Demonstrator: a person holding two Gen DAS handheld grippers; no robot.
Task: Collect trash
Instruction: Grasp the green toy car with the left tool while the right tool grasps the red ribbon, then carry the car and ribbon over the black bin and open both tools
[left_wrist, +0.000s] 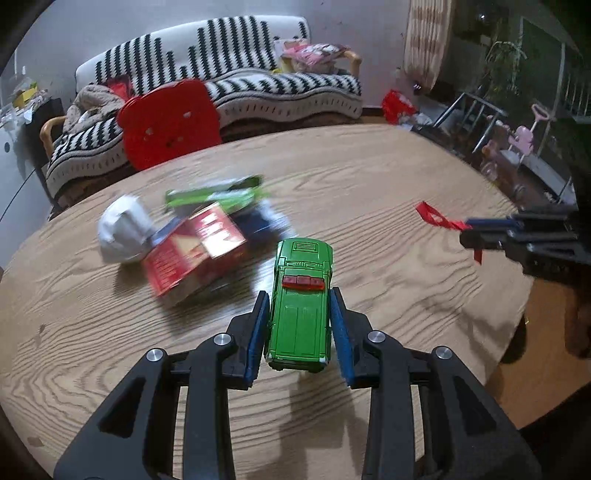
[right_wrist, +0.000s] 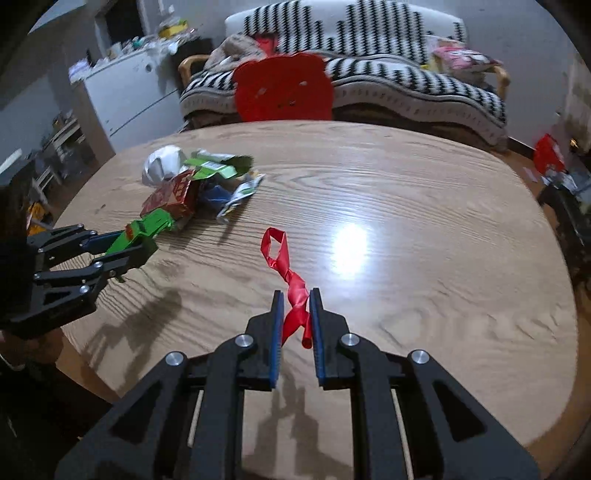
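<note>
left gripper (left_wrist: 300, 295): fingers clamp green toy car (left_wrist: 301, 302) by its sides, clear of surface (left_wrist: 388, 177) | right gripper (right_wrist: 296, 295): fingers pinch twisted red balloon (right_wrist: 291, 280), loop dangling forward | trash pile (right_wrist: 192, 184): gathered far-left, probable drop point
</note>
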